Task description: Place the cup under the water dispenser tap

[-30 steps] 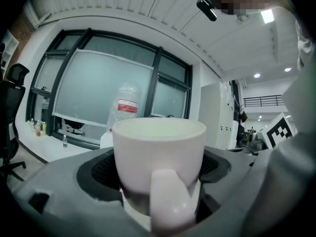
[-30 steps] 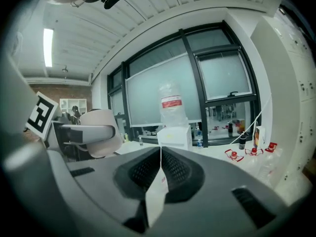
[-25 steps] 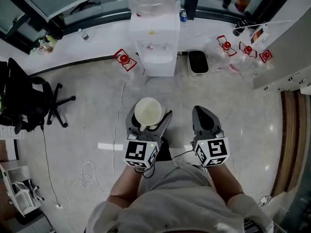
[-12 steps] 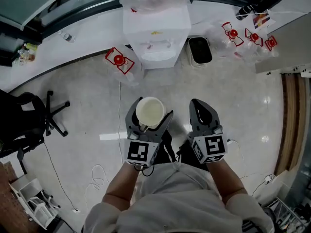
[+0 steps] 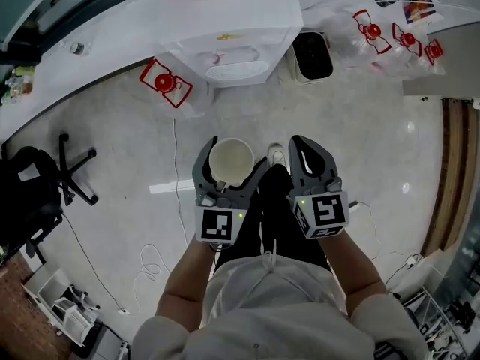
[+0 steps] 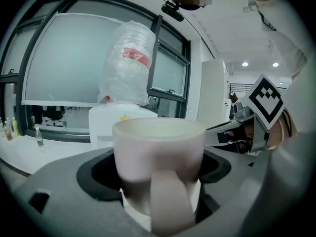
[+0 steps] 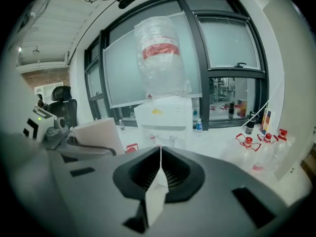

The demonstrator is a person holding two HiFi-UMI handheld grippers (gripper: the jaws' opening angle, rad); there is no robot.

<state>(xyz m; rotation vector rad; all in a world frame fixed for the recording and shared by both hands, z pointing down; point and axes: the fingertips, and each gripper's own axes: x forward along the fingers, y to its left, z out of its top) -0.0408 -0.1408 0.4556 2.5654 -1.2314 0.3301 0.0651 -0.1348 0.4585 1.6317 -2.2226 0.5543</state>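
A cream-white cup [image 5: 231,162] with a handle sits upright between the jaws of my left gripper [image 5: 229,165], which is shut on it; in the left gripper view the cup [image 6: 159,158] fills the middle, handle toward the camera. My right gripper [image 5: 310,150] is beside it, jaws pressed together with nothing in them, also seen in the right gripper view [image 7: 160,168]. The white water dispenser [image 5: 225,40] with a clear bottle on top stands ahead on the floor; its taps [image 7: 162,139] and drip tray [image 5: 230,70] face me.
A black bin [image 5: 311,55] stands right of the dispenser. Empty water bottles with red handles lie at left [image 5: 165,85] and far right [image 5: 397,36]. A black office chair [image 5: 37,193] is at left. Cables [image 5: 154,261] run over the floor.
Both grippers and the person have moved forward toward the dispenser, which now sits nearer and higher in the head view. The cup stays held in the left gripper.
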